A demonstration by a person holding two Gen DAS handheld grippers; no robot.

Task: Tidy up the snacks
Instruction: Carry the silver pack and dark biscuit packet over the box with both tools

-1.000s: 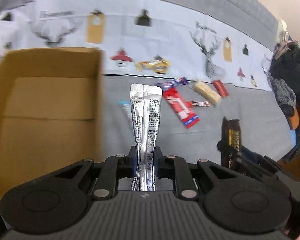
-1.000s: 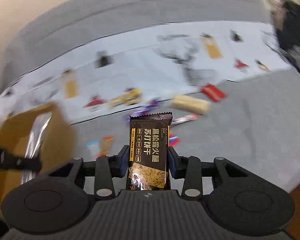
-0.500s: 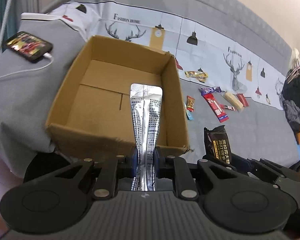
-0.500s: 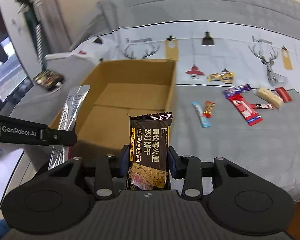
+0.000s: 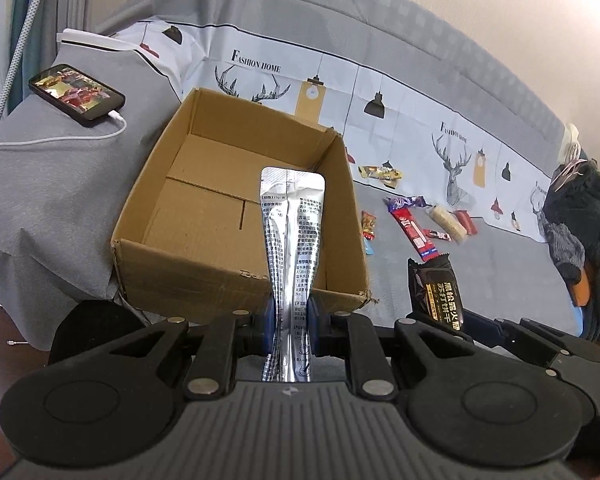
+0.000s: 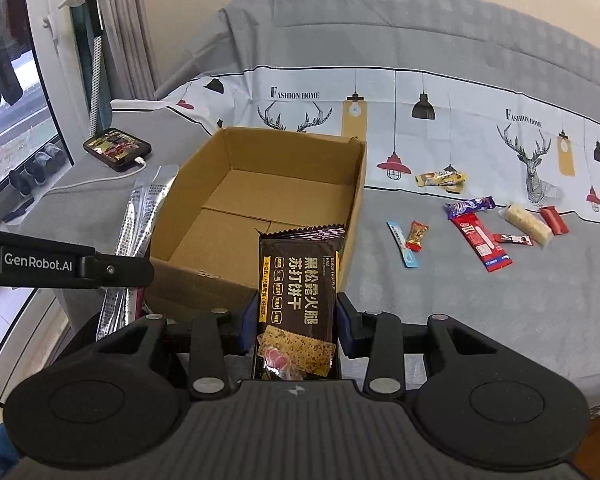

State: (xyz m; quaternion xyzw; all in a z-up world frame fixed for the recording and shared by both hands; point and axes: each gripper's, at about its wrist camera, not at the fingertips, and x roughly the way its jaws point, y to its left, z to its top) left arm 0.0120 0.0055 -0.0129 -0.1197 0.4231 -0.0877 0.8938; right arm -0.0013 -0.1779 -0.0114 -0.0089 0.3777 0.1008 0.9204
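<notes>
The open brown cardboard box sits on the grey bedcover with nothing on its flapped floor; the loose wrapped snacks lie scattered well to its right, near the white deer-print cloth. The left gripper is pinched tight on a long silver foil sachet, which stands up over the box's near wall; the right gripper is clamped on a dark brown cracker packet at the box's near right corner. Each packet's lower end is hidden behind its gripper's body; a black phone lies charging left of the box, its screen too small to read.
</notes>
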